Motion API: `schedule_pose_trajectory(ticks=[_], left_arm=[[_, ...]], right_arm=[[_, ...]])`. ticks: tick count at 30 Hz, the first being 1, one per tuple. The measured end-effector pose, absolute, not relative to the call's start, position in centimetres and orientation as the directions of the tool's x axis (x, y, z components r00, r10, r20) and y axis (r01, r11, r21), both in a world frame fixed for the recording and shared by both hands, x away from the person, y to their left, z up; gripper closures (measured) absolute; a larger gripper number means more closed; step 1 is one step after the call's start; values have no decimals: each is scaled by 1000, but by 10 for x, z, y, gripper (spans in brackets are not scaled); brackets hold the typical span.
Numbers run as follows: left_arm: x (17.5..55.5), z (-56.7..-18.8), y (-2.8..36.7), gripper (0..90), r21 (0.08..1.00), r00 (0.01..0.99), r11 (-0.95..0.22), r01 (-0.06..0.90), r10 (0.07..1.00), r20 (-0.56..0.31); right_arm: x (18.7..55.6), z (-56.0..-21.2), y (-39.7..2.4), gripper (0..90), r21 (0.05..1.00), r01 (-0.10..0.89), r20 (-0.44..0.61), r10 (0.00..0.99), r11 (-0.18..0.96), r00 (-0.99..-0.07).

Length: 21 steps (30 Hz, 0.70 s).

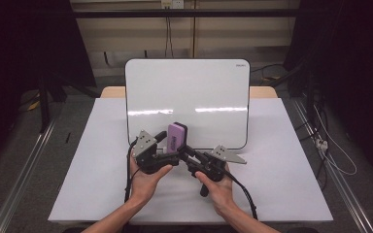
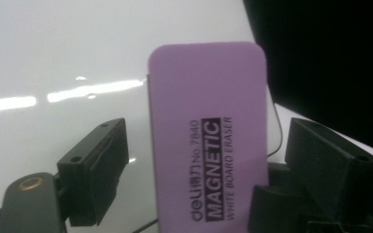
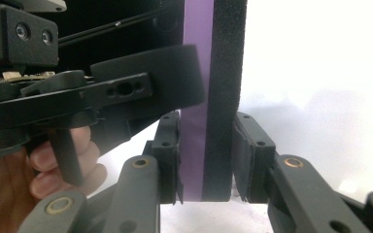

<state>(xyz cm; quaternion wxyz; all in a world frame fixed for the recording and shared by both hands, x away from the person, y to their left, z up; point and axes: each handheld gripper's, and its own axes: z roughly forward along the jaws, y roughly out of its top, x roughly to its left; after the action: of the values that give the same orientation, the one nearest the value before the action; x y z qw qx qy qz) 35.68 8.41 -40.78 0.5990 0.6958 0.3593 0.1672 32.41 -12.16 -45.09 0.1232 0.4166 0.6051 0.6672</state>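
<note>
Two tongs meet at purple eraser [image 1: 177, 137], right tongs [image 3: 205, 160] clamp it, left tongs [image 2: 194, 165] spread, whiteboard [image 1: 189, 92] behind.

I see purple eraser [image 1: 177, 136] upright before whiteboard [image 1: 188, 99] — left gripper [image 1: 167, 152] and right gripper [image 1: 184, 151] meeting at its base.

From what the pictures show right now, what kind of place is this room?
Probably a recording lab or studio, not a home: black curtains hang at both sides, metal floor rails flank the white-covered table, and loose cables lie beside it.
</note>
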Motion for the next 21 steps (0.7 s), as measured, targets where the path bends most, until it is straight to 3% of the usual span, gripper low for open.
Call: schedule_pose_trajectory(ticks=[6,10,21], left_arm=[[361,-403,88,82,951,687,-30,307,698,-200],[366,-401,91,64,931,689,-42,362,684,-237],[371,-392,102,26,946,714,-106,306,683,-154]], right_arm=[[326,-451,-126,668,916,335,392,678,-222,-622],[327,-450,-128,668,915,337,391,683,-220,-617],[331,-446,-145,669,931,313,345,722,-185,-600]])
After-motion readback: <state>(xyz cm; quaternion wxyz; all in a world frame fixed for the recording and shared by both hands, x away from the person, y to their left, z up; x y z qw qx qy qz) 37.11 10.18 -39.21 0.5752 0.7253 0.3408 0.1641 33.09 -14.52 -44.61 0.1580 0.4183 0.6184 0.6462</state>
